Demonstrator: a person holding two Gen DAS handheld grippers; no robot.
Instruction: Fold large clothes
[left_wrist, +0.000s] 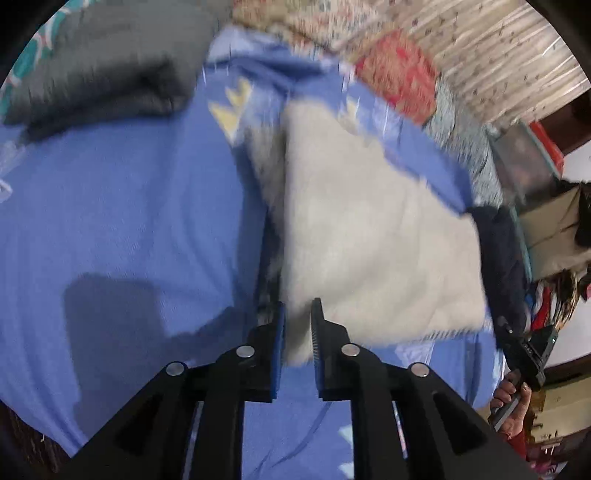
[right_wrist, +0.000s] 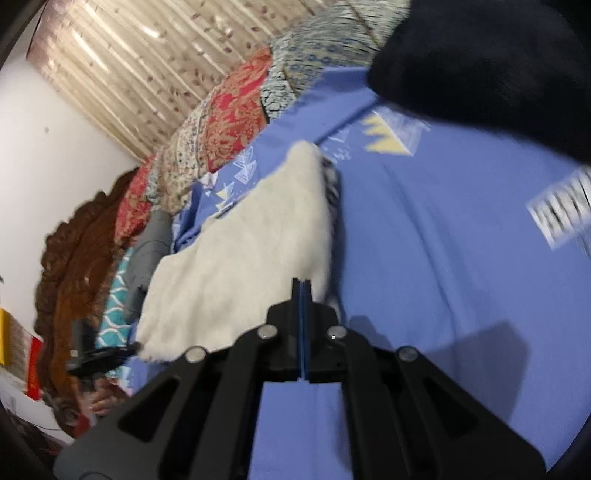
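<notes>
A cream fleece garment (left_wrist: 373, 236) lies folded on the blue bedsheet (left_wrist: 122, 206). My left gripper (left_wrist: 298, 314) is slightly open at the garment's near edge, with the cloth edge between its fingers. In the right wrist view the same garment (right_wrist: 243, 258) lies left of centre. My right gripper (right_wrist: 302, 286) is shut, its tips at the garment's near right corner; whether cloth is pinched I cannot tell. The right gripper shows at the right edge of the left wrist view (left_wrist: 532, 354), and the left gripper shows at the left of the right wrist view (right_wrist: 99, 358).
A grey folded cloth (left_wrist: 103, 81) lies at the far left of the bed. A dark navy garment (right_wrist: 491, 66) lies at the top right. Patterned red and floral quilts (right_wrist: 229, 114) are piled along the curtain. A carved wooden headboard (right_wrist: 70, 280) stands left.
</notes>
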